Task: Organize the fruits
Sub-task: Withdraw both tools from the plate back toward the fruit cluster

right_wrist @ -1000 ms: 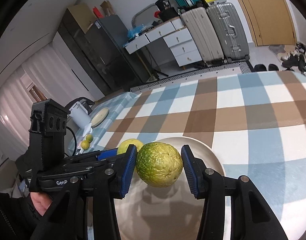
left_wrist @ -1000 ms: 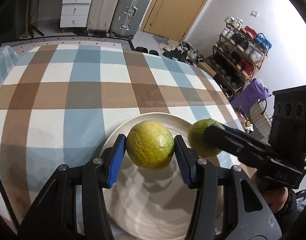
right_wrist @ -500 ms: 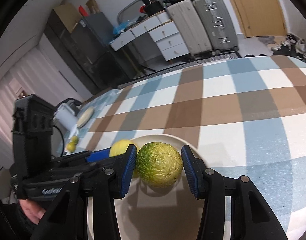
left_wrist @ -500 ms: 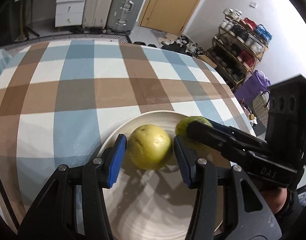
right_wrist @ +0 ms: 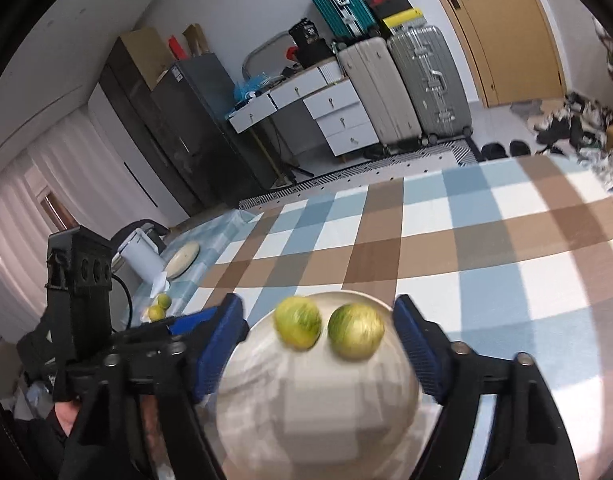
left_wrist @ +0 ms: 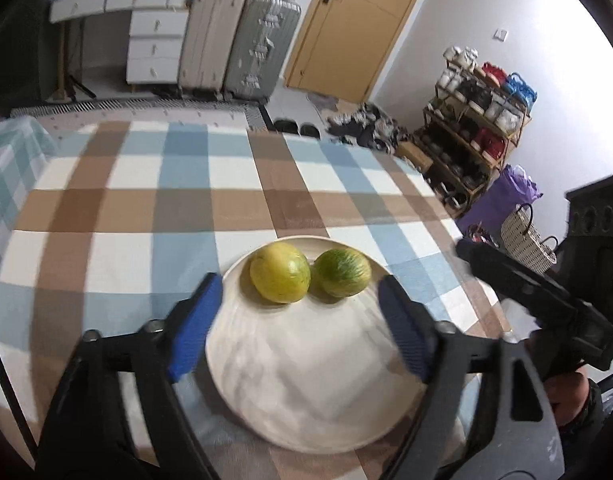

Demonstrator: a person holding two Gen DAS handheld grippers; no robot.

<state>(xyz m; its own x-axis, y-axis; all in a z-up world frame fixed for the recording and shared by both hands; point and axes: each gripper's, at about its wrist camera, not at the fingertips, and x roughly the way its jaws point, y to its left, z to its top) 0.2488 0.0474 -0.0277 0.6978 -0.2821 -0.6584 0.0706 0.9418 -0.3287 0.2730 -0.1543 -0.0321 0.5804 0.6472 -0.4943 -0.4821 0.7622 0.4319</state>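
Observation:
Two round fruits lie side by side at the far part of a cream plate on the checked tablecloth. The yellow fruit is on the left, the greener fruit on the right, almost touching. My left gripper hangs above the plate's near half, jaws opening, nothing between the blue pads. My right gripper is likewise drawn back, jaws opening, pads clear of both fruits. In the left wrist view the right gripper's body shows at the right edge.
At the table's left end stand a white kettle, a small plate and two small yellow fruits. Suitcases, drawers and a shoe rack stand on the floor beyond the table.
Both grippers lowered their fruits onto the plate, opened and pulled back and up. The fruits now lie free on the plate.

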